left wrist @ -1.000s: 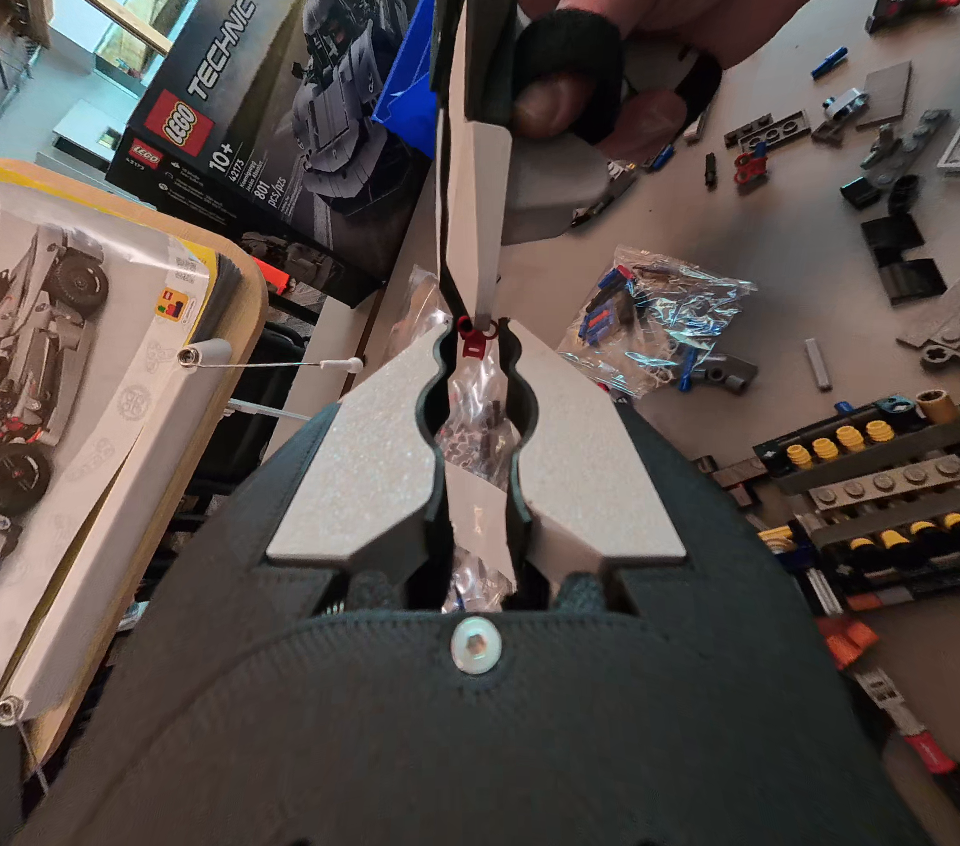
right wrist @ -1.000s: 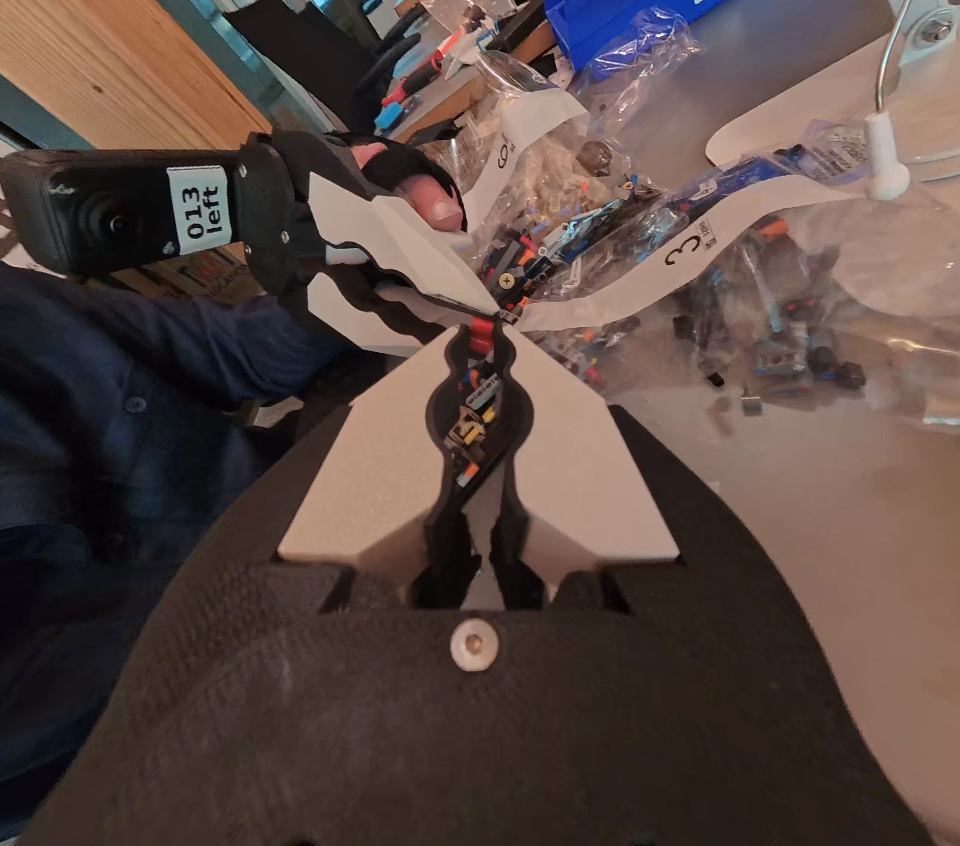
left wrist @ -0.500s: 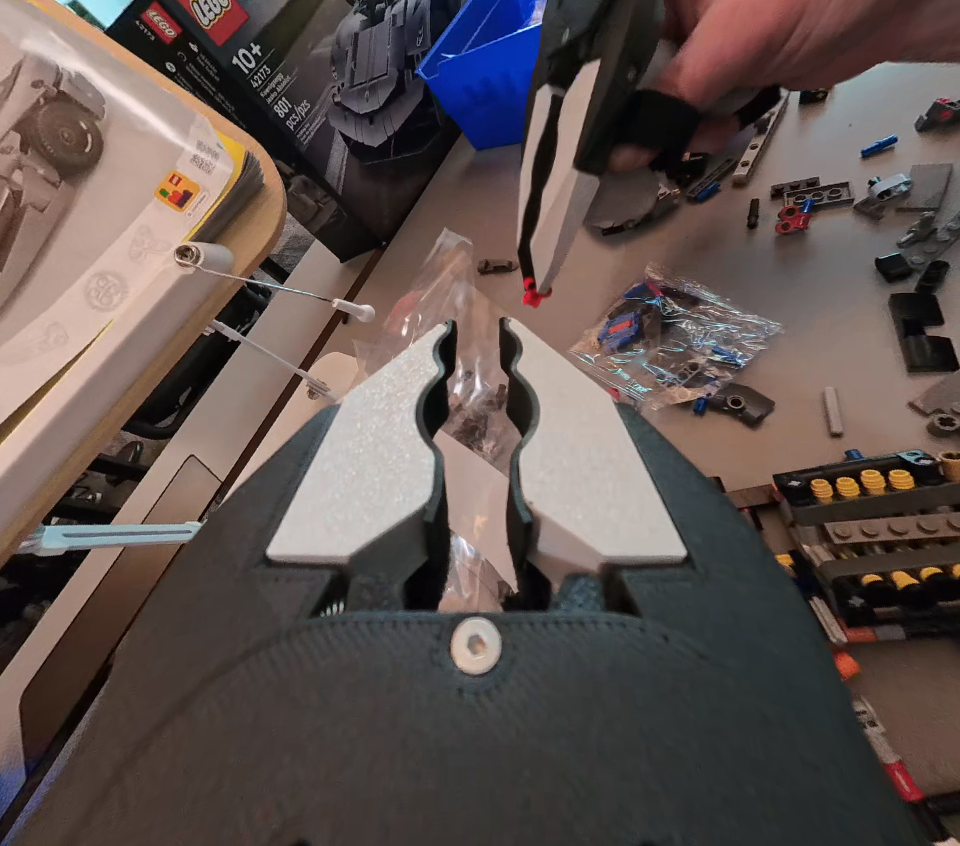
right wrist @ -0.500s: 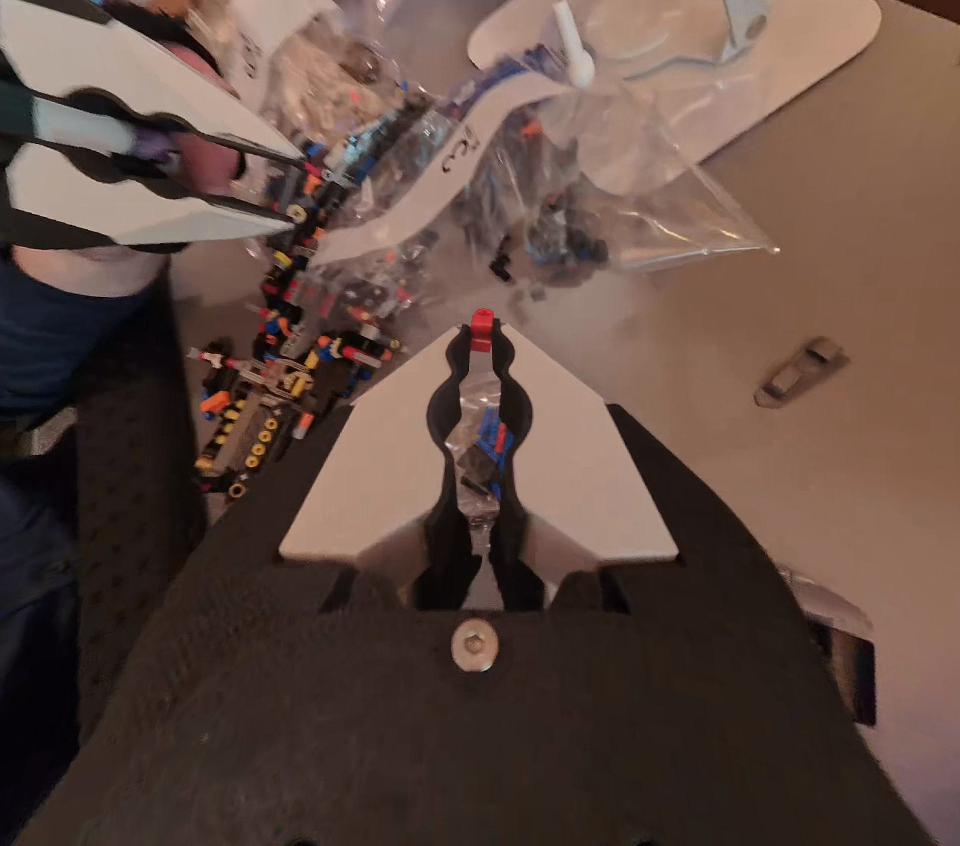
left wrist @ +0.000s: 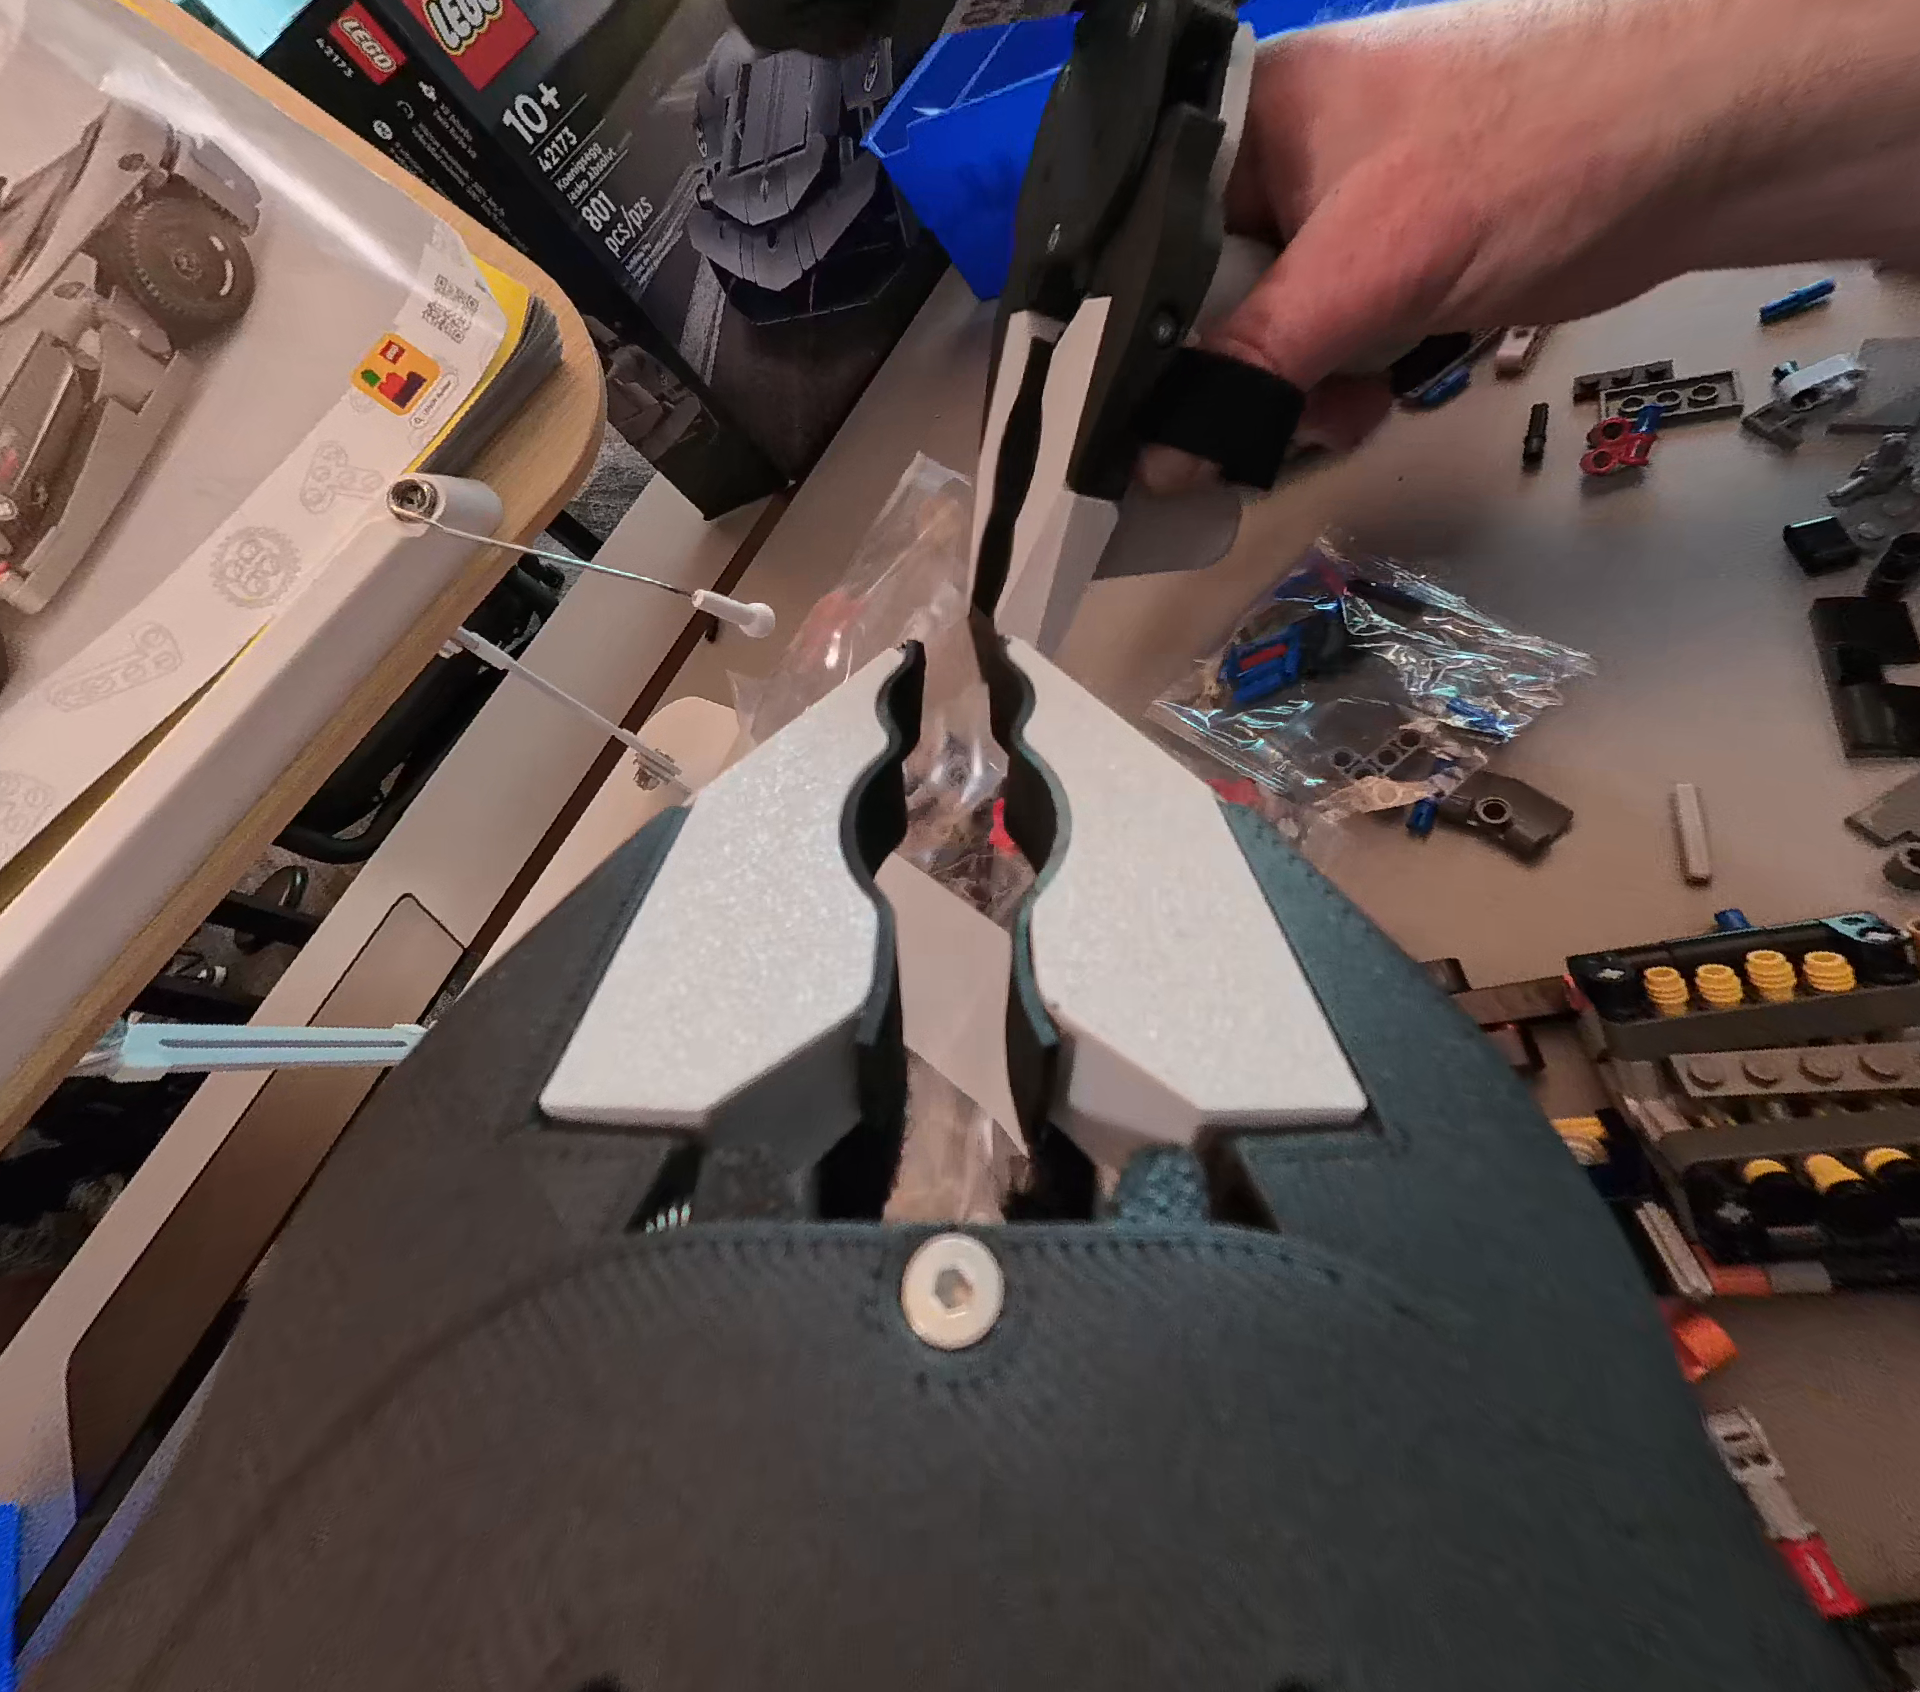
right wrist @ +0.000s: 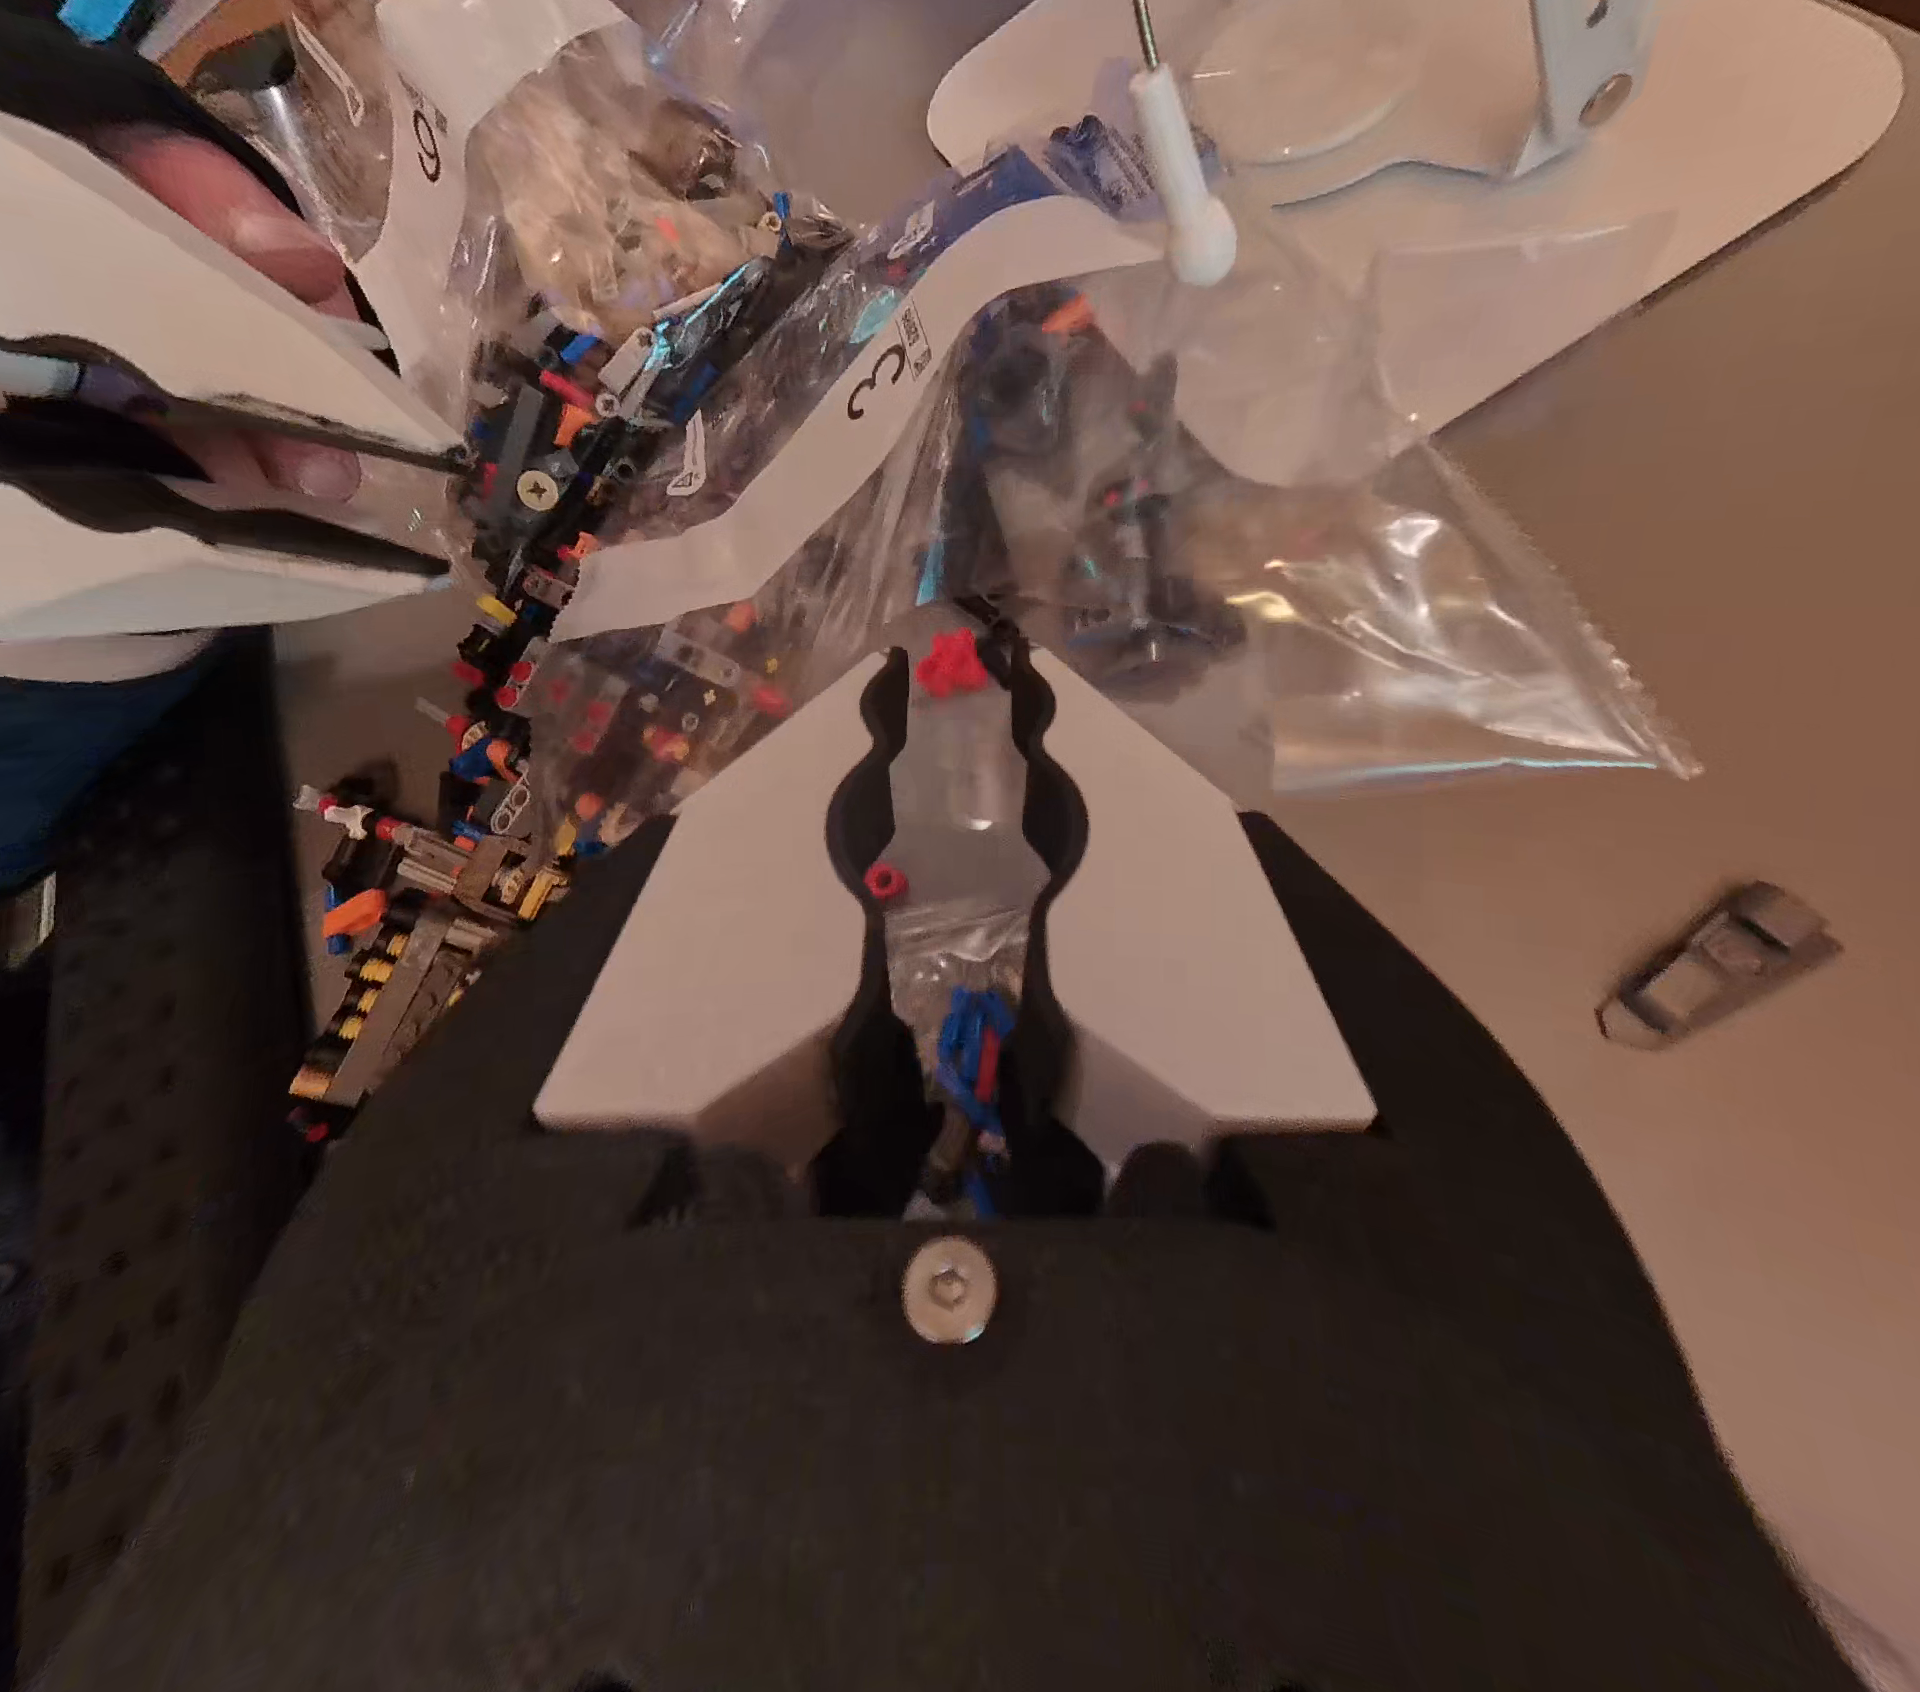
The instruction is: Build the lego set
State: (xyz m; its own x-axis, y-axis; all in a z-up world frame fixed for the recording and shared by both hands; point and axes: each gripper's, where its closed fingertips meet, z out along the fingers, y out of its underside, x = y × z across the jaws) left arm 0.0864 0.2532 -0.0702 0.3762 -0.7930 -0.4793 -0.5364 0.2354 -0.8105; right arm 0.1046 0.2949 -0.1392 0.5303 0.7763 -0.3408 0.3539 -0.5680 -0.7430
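Right wrist view: knobbly red piece (right wrist: 948, 663)

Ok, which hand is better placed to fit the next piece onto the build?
Right. The right tongs are shut on the small red piece, so they can probably carry it straight to the half-built assembly. The left tongs are open and hold nothing.

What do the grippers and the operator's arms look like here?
Both grippers: black textured printed bodies, white wedge fingers edged with wavy black pads, silver hex screw centred. Right gripper carries a black camera block with a white label; black finger strap. Dark blue sleeve.
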